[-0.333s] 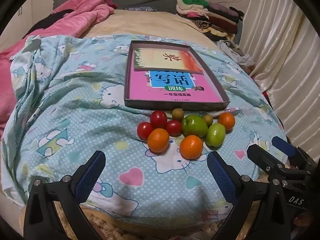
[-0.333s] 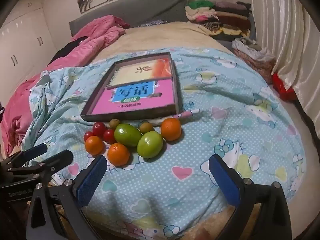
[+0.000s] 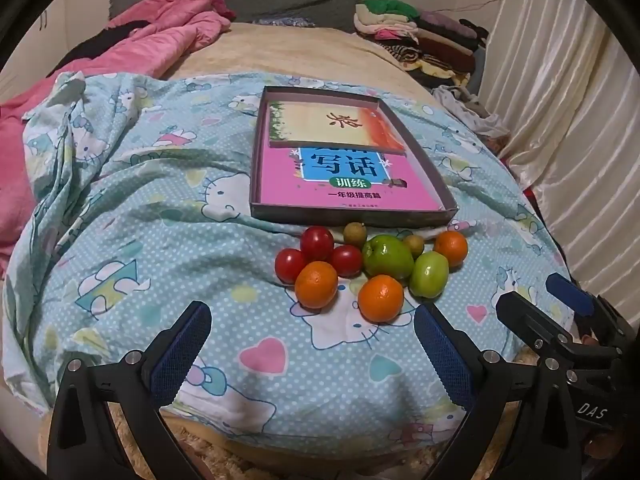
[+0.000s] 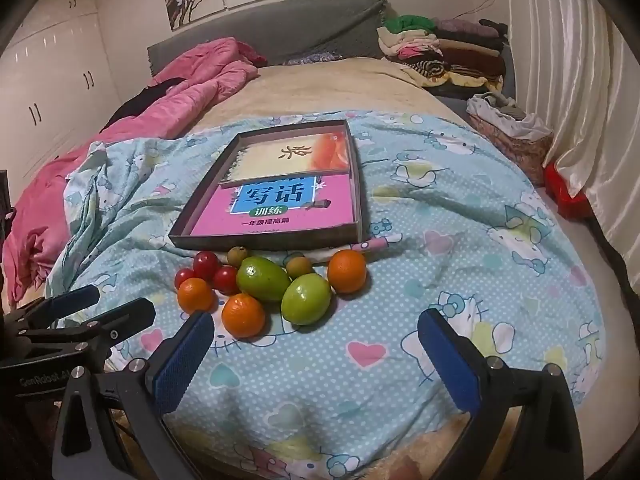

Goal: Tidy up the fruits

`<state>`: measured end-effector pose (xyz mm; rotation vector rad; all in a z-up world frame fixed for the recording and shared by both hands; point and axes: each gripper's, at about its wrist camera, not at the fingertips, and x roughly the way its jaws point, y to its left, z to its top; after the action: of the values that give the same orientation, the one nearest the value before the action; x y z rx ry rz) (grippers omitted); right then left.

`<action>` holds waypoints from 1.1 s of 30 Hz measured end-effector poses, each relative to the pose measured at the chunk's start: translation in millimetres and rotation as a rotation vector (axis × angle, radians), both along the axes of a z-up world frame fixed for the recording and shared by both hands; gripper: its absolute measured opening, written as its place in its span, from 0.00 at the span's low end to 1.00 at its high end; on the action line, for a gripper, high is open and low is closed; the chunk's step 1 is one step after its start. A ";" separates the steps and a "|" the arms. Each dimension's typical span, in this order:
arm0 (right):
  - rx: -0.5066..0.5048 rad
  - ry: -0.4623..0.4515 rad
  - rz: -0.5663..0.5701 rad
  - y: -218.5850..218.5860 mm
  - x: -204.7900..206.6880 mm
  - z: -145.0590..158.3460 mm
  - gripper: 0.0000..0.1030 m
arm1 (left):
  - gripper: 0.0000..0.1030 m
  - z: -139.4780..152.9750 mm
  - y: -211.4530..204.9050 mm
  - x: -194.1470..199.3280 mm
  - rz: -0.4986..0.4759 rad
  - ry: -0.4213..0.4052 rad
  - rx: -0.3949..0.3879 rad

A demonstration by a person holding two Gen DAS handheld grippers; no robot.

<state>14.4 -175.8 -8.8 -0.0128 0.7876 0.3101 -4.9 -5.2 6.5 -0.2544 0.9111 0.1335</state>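
Observation:
A cluster of fruit lies on the blue cartoon bedsheet just in front of a shallow dark box [image 3: 352, 216] [image 4: 264, 242]. It holds three oranges [image 3: 380, 298] [image 4: 243, 315], two green fruits [image 3: 387, 257] [image 4: 306, 298], three red tomatoes [image 3: 317, 243] [image 4: 206, 265] and two small brownish fruits [image 3: 355, 233] [image 4: 299, 266]. My left gripper [image 3: 312, 338] is open and empty, short of the fruit. My right gripper [image 4: 316, 338] is open and empty, near the front orange and green fruit.
The box holds a pink book [image 3: 340, 180] and a cream card [image 3: 332, 128]. A pink quilt [image 3: 152, 40] lies at the back left. Folded clothes [image 4: 440, 48] are stacked at the back right. White curtains [image 4: 580, 80] hang along the right.
Both grippers have edged slightly forward toward the fruit; the fruit and box have not moved.

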 end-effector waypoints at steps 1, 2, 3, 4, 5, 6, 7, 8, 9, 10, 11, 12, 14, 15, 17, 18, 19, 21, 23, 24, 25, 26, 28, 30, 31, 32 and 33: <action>0.001 -0.001 0.001 0.4 0.4 0.6 1.00 | 0.98 -0.9 2.8 1.4 0.001 0.004 -0.005; -0.001 -0.002 -0.001 1.2 1.0 1.1 1.00 | 0.98 -0.7 4.6 1.8 0.002 0.002 -0.005; -0.001 -0.001 0.001 2.2 1.8 1.5 1.00 | 0.98 -0.4 4.9 2.0 0.004 0.003 -0.004; -0.003 -0.001 0.002 3.3 2.7 2.0 1.00 | 0.98 -0.1 5.2 2.0 0.006 0.004 -0.003; -0.004 -0.003 0.001 4.7 3.6 2.8 1.00 | 0.98 -0.1 5.6 2.2 0.006 0.004 -0.006; -0.005 -0.002 0.002 6.2 4.9 3.5 1.00 | 0.98 -0.1 6.2 2.1 0.006 0.005 -0.010; -0.006 -0.006 -0.001 6.7 2.6 3.8 1.00 | 0.98 -0.1 6.2 2.1 0.006 0.006 -0.011; -0.006 -0.006 -0.002 6.5 2.7 4.1 1.00 | 0.98 -0.1 6.0 2.5 0.007 0.007 -0.011; -0.007 -0.005 -0.001 6.8 2.8 4.5 1.00 | 0.98 -0.2 6.2 2.6 0.007 0.008 -0.011; -0.007 -0.007 -0.001 6.5 2.6 5.1 1.00 | 0.98 -0.4 6.2 2.4 0.006 0.006 -0.011; -0.007 -0.008 -0.001 6.4 2.5 5.6 1.00 | 0.98 -0.6 5.9 2.3 0.008 0.006 -0.011; -0.008 -0.006 -0.001 7.8 2.8 3.5 1.00 | 0.98 -0.5 6.1 2.3 0.010 0.005 -0.012; -0.009 -0.007 -0.001 8.2 2.9 3.8 1.00 | 0.98 0.2 6.9 2.2 0.010 0.002 -0.014; -0.010 -0.008 0.001 8.4 2.3 3.2 1.00 | 0.98 0.4 6.7 2.1 0.010 0.000 -0.013; -0.010 -0.008 -0.001 8.6 2.4 3.6 1.00 | 0.98 0.9 7.2 1.7 0.010 -0.003 -0.011; -0.009 -0.007 0.000 8.5 2.4 3.6 1.00 | 0.98 0.8 7.0 1.8 0.008 -0.004 -0.012; -0.010 -0.007 -0.001 8.6 2.3 3.3 1.00 | 0.98 0.9 6.8 1.6 0.009 -0.004 -0.013; -0.010 -0.008 -0.001 8.7 1.7 3.3 1.00 | 0.98 1.0 6.7 1.6 0.008 -0.006 -0.012; -0.011 -0.008 -0.002 8.9 2.0 3.3 1.00 | 0.98 0.9 6.6 1.4 0.009 -0.007 -0.013; -0.010 -0.009 -0.001 8.7 2.0 3.0 1.00 | 0.98 1.0 6.5 1.4 0.009 -0.008 -0.013; -0.010 -0.009 -0.001 8.9 2.1 2.7 1.00 | 0.98 1.2 6.7 1.4 0.009 -0.008 -0.012; -0.011 -0.008 -0.001 9.0 2.4 2.6 1.00 | 0.98 1.6 6.7 1.0 0.010 -0.010 -0.013; -0.010 -0.008 -0.001 8.7 2.0 2.9 1.00 | 0.98 2.3 7.2 0.5 0.011 -0.012 -0.017; -0.009 -0.009 -0.001 9.1 2.1 2.6 1.00 | 0.98 2.5 7.4 0.2 0.010 -0.013 -0.015; -0.010 -0.009 -0.001 9.4 2.2 2.4 1.00 | 0.98 2.6 7.2 0.0 0.011 -0.013 -0.014; -0.011 -0.009 -0.002 9.1 1.9 3.2 1.00 | 0.98 2.6 7.4 -0.2 0.011 -0.013 -0.016; -0.010 -0.008 0.000 9.1 1.9 3.0 1.00 | 0.98 2.6 7.3 -0.1 0.010 -0.014 -0.017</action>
<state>16.2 -166.7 -5.8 -0.0237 0.7810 0.3053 -4.9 2.1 9.1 -0.2752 0.8979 0.1337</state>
